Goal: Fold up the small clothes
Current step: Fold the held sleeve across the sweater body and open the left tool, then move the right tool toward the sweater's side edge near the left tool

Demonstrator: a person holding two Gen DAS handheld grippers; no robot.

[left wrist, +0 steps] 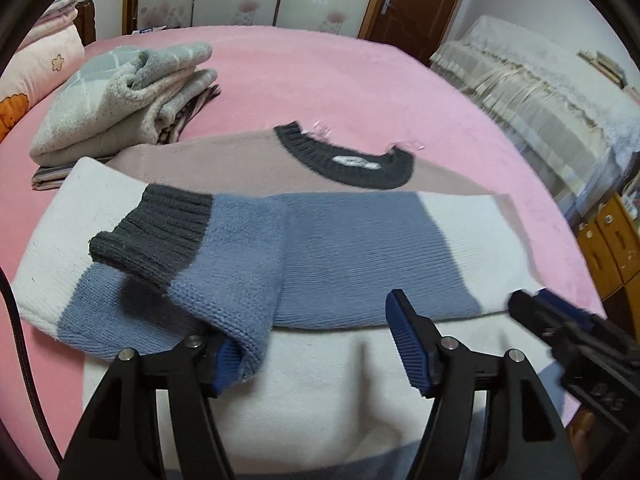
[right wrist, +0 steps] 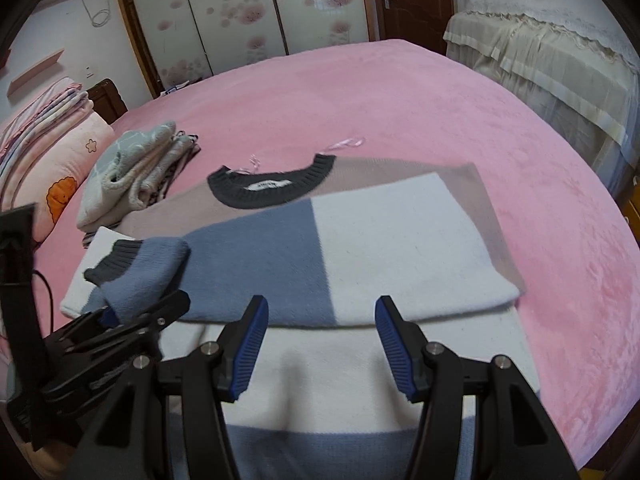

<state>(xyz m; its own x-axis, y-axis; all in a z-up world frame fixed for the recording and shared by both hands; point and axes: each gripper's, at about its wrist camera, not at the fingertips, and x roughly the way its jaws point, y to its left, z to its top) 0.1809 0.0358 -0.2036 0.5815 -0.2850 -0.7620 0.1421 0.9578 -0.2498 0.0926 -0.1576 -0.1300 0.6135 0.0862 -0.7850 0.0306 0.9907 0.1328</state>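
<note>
On the pink bed [right wrist: 440, 92] lies our sweater [right wrist: 392, 248], flat, collar [right wrist: 272, 188] away from us, with one side already turned inward and its blue sleeve [left wrist: 240, 256] laid across the body, dark cuff [left wrist: 156, 232] on top.

Our left hand-held gripper [left wrist: 316, 344] stands released, jaws apart, but the sleeve's folded edge drapes over one pad [left wrist: 222, 364] and seems to cling there. Our right hand-held gripper [right wrist: 320, 340] also stands released, nothing between its pads, hovering over the white hem near us.

We judge the main risk to be that clinging edge: if we pull the left away, the knit could snag on the ribbed pad and drag the sleeve off the body, undoing the fold. A second risk: pinching only the top layer at the hem would make the next fold bunch or skew.

Beyond the sweater, a stack of folded clothes [left wrist: 120, 104] sits just beside its far shoulder; a wide sweep could knock it.
</note>
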